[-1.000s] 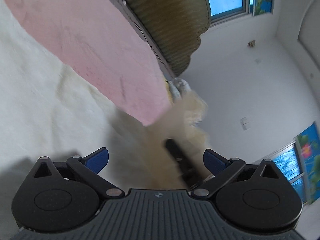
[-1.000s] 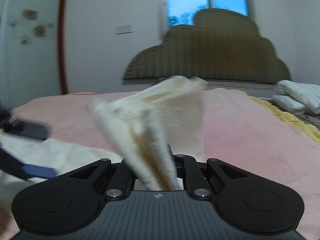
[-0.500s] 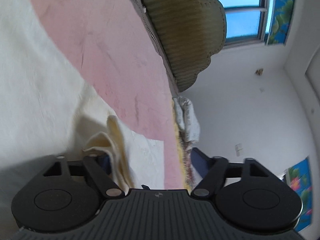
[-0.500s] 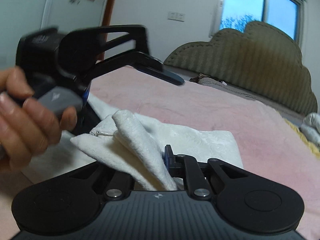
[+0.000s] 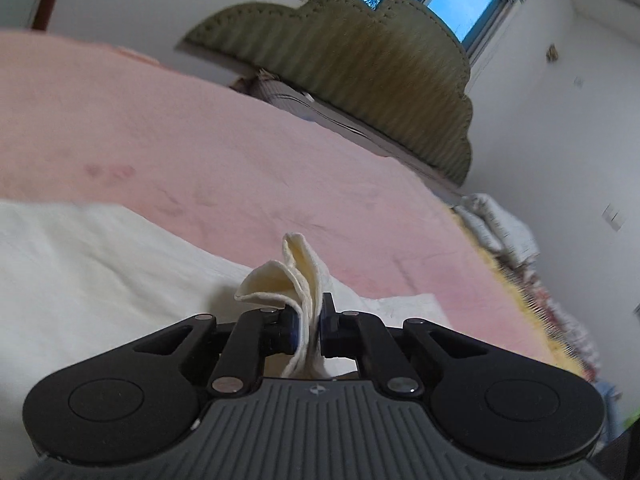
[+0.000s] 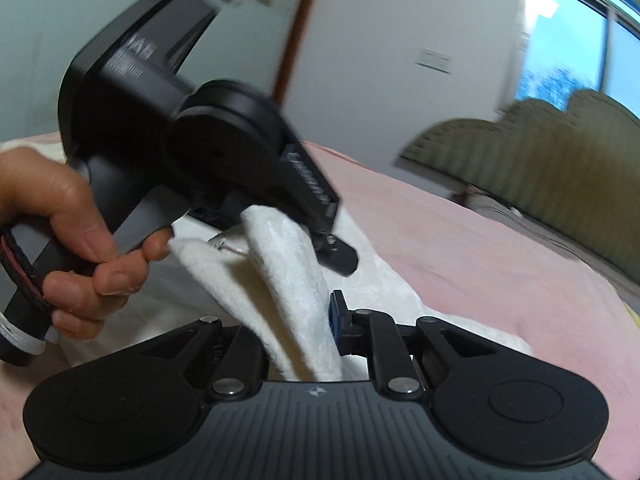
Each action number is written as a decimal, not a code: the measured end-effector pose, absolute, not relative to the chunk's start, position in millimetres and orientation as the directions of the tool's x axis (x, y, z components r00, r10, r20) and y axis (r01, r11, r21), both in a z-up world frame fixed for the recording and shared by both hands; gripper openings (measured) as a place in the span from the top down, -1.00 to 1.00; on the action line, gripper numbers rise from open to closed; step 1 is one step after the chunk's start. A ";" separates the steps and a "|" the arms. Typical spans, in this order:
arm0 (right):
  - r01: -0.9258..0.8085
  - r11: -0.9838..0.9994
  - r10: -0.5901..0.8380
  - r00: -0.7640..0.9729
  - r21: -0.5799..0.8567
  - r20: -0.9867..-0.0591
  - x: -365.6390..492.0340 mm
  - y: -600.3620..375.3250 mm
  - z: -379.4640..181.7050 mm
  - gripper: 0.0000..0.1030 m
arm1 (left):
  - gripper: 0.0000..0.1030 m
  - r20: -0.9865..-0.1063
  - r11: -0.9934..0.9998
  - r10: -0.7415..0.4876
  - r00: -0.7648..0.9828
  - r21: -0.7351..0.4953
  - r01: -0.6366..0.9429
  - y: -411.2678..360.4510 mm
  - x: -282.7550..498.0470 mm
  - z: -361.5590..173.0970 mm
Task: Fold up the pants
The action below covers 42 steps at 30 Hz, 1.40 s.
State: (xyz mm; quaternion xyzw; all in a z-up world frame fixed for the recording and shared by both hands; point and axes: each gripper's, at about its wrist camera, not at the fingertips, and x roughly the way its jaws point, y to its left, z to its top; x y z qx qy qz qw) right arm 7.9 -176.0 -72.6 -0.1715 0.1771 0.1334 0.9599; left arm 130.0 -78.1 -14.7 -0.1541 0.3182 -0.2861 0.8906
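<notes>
Pants (image 5: 100, 264) cream, textured; bunched folds pinched by both grippers.

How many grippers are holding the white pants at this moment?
2. The left gripper pinches a fold of the pants; the right gripper is shut on another fold beside it.

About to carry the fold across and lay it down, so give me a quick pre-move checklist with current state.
1. Left hand-held gripper clamped on the pants: ok, a cream fold stands pinched between its fingers.
2. Right hand-held gripper clamped on the pants: ok, a thick white fold runs between its fingers.
3. Both grips close together on the same raised edge: ok, the left unit sits just ahead in the right wrist view.
4. Rest of the pants flat on the pink bedspread: ok, as far as visible.
5. Layers aligned inside each pinch: cannot tell.
6. Far edge of the pants in view: cannot tell.
</notes>
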 end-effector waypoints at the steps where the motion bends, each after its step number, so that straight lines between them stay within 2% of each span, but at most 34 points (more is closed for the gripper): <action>1: -0.333 0.899 0.208 0.896 -0.285 -0.392 10.3 -169.8 -75.1 0.76 | 0.78 -0.490 0.807 -0.585 0.647 -0.429 0.406 -73.7 128.1 -14.3; 5: -0.376 0.884 0.238 0.874 -0.278 -0.423 17.1 -153.0 -82.5 0.75 | 0.82 -0.514 0.843 -0.534 0.671 -0.377 0.383 -60.8 124.3 -20.9; 10: -0.396 0.877 0.239 0.852 -0.273 -0.467 26.0 -149.0 -87.2 0.75 | 0.78 -0.544 0.859 -0.511 0.665 -0.360 0.365 -62.0 127.4 -31.9; 11: -0.398 0.876 0.235 0.846 -0.273 -0.478 28.6 -148.0 -87.7 0.74 | 0.70 -0.552 0.862 -0.505 0.664 -0.357 0.359 -61.8 127.8 -33.3; 12: -0.397 0.877 0.232 0.844 -0.272 -0.484 30.5 -147.8 -86.2 0.72 | 0.43 -0.558 0.869 -0.494 0.667 -0.350 0.350 -61.5 128.9 -33.7; 14: -0.409 0.871 0.231 0.831 -0.272 -0.507 26.7 -148.9 -81.3 0.66 | 0.34 -0.558 0.875 -0.482 0.675 -0.349 0.336 -57.9 130.1 -31.2; 15: -0.422 0.863 0.234 0.820 -0.277 -0.522 19.2 -151.1 -79.0 0.54 | 0.22 -0.555 0.878 -0.476 0.683 -0.347 0.330 -54.6 129.8 -28.9; 18: -0.500 0.837 0.305 0.765 -0.224 -0.567 -5.7 -173.9 -62.8 0.10 | 0.18 -0.528 0.915 -0.400 0.749 -0.280 0.292 -42.4 124.1 -16.4; 20: -0.538 0.835 0.393 0.730 -0.116 -0.559 -16.7 -202.9 -46.6 0.10 | 0.16 -0.508 0.934 -0.354 0.785 -0.241 0.266 -34.1 121.8 -4.3; 23: -0.424 0.906 0.365 0.790 -0.009 -0.492 -10.1 -246.1 -31.9 0.10 | 0.13 -0.497 0.935 -0.351 0.794 -0.236 0.265 -33.1 121.6 12.9; 26: -0.229 0.972 0.218 0.825 0.043 -0.521 22.3 -271.3 -45.4 0.09 | -0.13 -0.508 0.878 -0.477 0.717 -0.311 0.364 -48.9 122.7 18.6; 28: -0.187 0.982 0.171 0.793 0.034 -0.585 41.6 -273.5 -67.0 0.09 | -0.35 -0.525 0.846 -0.534 0.663 -0.327 0.422 -66.0 123.7 12.8; 29: -0.183 0.983 0.149 0.785 0.005 -0.601 43.8 -269.6 -76.1 0.10 | -0.40 -0.540 0.852 -0.523 0.660 -0.298 0.432 -75.2 125.3 8.3; 32: -0.148 0.988 0.100 0.816 -0.038 -0.569 36.6 -259.3 -71.5 0.08 | -0.42 -0.605 0.902 -0.408 0.684 -0.148 0.406 -95.8 142.1 -11.3; 33: -0.143 0.989 0.100 0.830 -0.037 -0.549 32.3 -256.0 -67.5 0.08 | -0.40 -0.634 0.912 -0.382 0.672 -0.142 0.384 -96.3 150.0 -18.0; 35: -0.190 0.982 0.153 0.850 -0.022 -0.503 13.6 -244.2 -59.9 0.08 | -0.40 -0.610 0.910 -0.405 0.681 -0.196 0.366 -85.8 152.4 -20.7; 39: -0.349 0.931 0.275 0.863 -0.106 -0.425 -17.9 -197.4 -52.8 0.08 | -0.44 -0.553 0.937 -0.347 0.758 -0.164 0.309 -66.0 136.8 -8.0; 42: -0.461 0.867 0.354 0.837 -0.190 -0.418 -20.6 -165.9 -57.0 0.08 | -0.66 -0.562 0.947 -0.318 0.764 -0.155 0.280 -50.5 128.5 -1.9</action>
